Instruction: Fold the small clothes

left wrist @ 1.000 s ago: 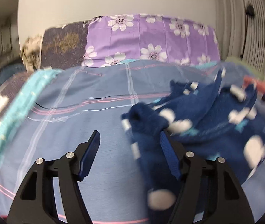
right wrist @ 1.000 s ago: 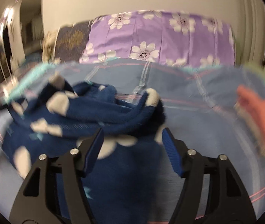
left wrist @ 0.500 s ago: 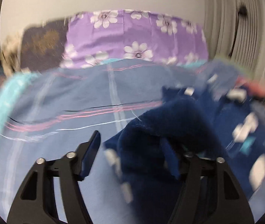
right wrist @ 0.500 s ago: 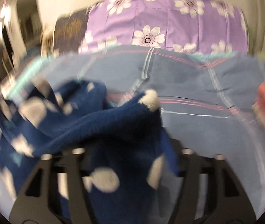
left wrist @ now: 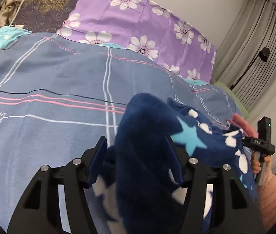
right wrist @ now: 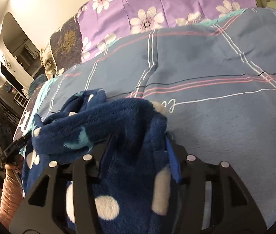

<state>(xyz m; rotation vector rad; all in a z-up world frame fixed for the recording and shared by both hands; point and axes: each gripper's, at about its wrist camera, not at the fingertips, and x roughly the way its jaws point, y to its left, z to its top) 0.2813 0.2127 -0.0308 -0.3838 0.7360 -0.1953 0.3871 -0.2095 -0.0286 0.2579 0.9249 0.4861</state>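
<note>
Cursive word "love" stitched in white on the blue plaid bedspread [left wrist: 46, 81], upside down in the left wrist view, far left of the left gripper [left wrist: 136, 156]. Same cursive script in the right wrist view, just beyond the right gripper [right wrist: 138, 152], mostly hidden by the blue fleece garment [right wrist: 102, 120], unreadable there. Small white print on the other handheld gripper [left wrist: 258, 142], off to the right, too small to read.

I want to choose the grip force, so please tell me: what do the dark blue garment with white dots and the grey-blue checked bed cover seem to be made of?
Dark blue garment with white dots: probably fleece; matte, fuzzy pile, thick soft folds.
Grey-blue checked bed cover: likely brushed or short-plush fabric; matte, smooth, shallow creases.
</note>
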